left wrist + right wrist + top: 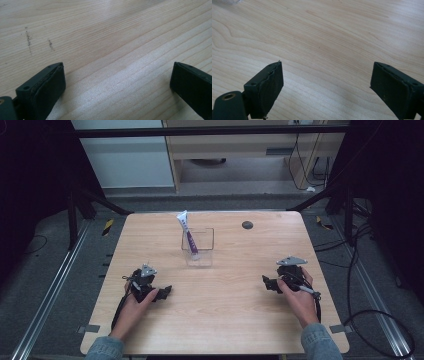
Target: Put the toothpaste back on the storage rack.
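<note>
Two claws: both parked low on the tabletop (225,310), nothing in either
Tube (187,234): standing tilted in the clear box (199,247) mid-tabletop, top poking over the rim
Progress: looks pretty much done to me, tube's in, hands well apart from the box
Left claw (166,291): spread wide, bare wood between
Right claw (265,281): same, released, jaws wide apart
</note>
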A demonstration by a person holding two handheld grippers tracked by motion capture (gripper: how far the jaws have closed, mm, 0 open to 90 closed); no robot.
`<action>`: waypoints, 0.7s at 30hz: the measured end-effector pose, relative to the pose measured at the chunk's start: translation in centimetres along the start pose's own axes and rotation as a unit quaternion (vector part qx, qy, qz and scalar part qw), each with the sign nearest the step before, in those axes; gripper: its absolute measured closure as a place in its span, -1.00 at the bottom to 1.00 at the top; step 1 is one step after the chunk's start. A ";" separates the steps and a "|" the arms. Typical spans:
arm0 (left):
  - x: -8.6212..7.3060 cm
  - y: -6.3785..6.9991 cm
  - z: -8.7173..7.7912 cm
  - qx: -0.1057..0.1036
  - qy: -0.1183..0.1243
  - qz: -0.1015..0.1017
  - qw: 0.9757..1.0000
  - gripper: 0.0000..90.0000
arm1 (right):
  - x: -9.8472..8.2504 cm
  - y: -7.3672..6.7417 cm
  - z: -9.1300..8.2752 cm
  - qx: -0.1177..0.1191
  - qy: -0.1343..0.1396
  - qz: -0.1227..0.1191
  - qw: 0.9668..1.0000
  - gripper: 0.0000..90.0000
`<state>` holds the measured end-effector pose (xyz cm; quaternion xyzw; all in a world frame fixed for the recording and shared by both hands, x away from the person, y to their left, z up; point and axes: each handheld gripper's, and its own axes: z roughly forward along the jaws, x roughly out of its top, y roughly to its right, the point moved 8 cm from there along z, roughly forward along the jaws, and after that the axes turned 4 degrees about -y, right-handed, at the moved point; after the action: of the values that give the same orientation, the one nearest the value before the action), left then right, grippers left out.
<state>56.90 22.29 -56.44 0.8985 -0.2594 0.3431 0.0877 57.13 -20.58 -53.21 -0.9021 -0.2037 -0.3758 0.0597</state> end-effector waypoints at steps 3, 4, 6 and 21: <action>0.0 0.0 0.0 0.000 0.000 0.000 1.000 -1.00 | -0.4 0.1 0.1 0.001 -0.003 0.003 1.000 -0.74; 0.0 0.0 0.0 0.000 0.000 0.000 1.000 -1.00 | -0.8 0.2 0.3 0.000 -0.005 0.004 1.000 -0.74; 0.0 0.0 0.0 0.000 0.000 0.000 1.000 -1.00 | -1.0 0.2 0.3 0.001 -0.006 0.005 1.000 -0.74; 0.0 0.0 0.0 0.000 0.000 0.000 1.000 -1.00 | -2.7 3.2 1.6 -0.028 -0.003 0.055 0.998 -0.74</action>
<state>56.90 22.29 -56.44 0.8986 -0.2593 0.3430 0.0876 57.78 -23.99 -56.09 -0.9146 -0.1431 -0.3744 0.0543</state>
